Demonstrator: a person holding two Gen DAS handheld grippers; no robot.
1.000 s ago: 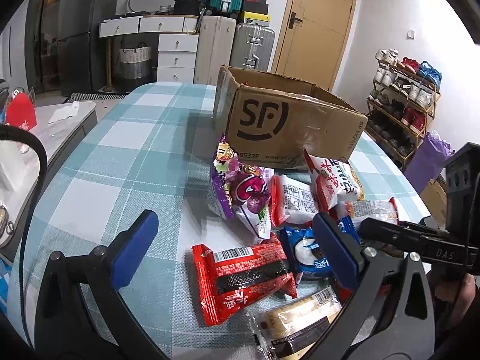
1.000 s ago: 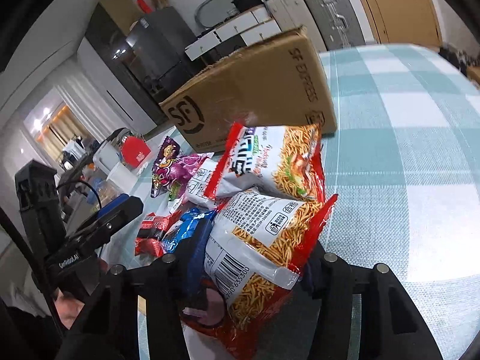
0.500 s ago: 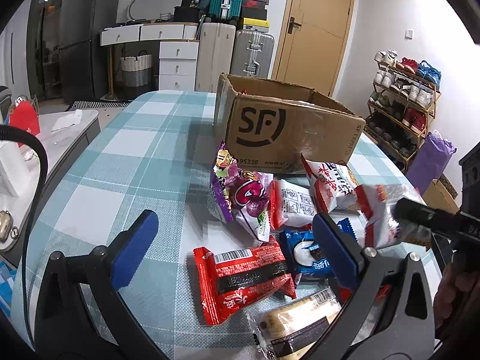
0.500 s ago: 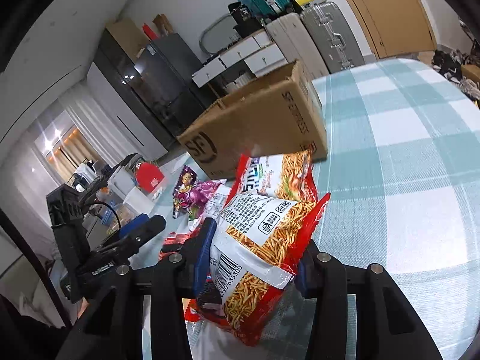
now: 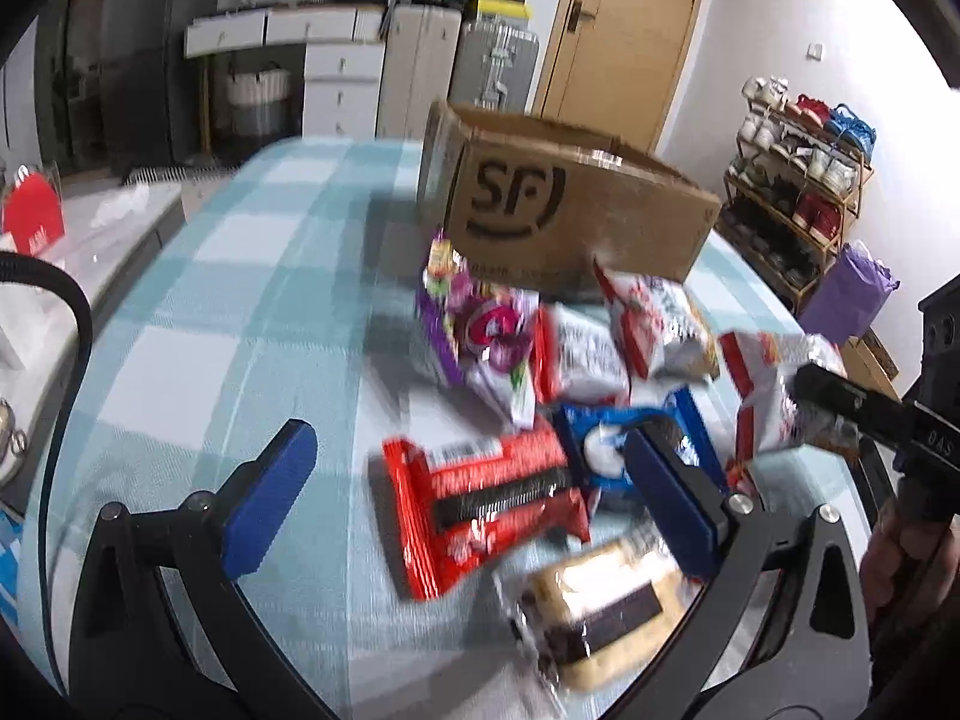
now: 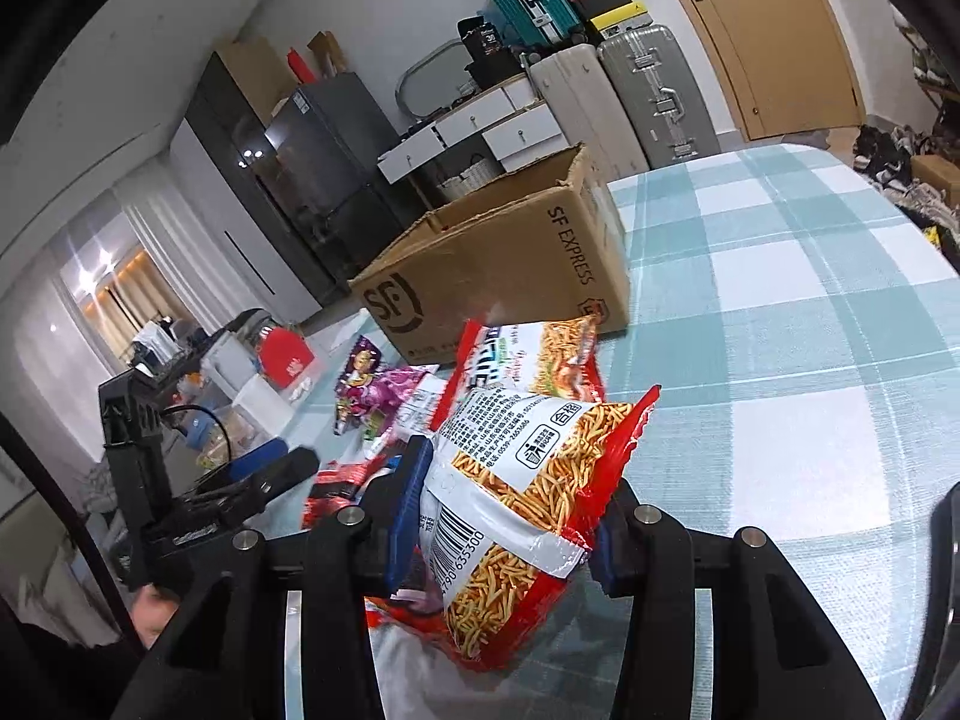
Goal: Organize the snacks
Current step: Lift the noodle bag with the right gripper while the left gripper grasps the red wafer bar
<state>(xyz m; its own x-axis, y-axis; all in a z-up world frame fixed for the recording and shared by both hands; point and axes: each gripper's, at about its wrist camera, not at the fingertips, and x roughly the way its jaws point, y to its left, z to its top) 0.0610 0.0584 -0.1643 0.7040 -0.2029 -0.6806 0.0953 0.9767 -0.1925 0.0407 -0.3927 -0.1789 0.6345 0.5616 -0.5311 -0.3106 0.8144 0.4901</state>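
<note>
- Left wrist view: your left gripper stands wide open with nothing between its fingers. The red packet lies in the gap just past the tips, the blue packet beside the right fingertip, and the box well beyond. Off to the right, your right gripper carries the noodle bag above the table.
- Right wrist view: your right gripper's pads clamp the noodle bag at its lower end after closing a little. The box stands open ahead of the fingertips, slightly left.

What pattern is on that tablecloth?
The tablecloth has a pale teal and white check, clearest in the right wrist view.
</note>
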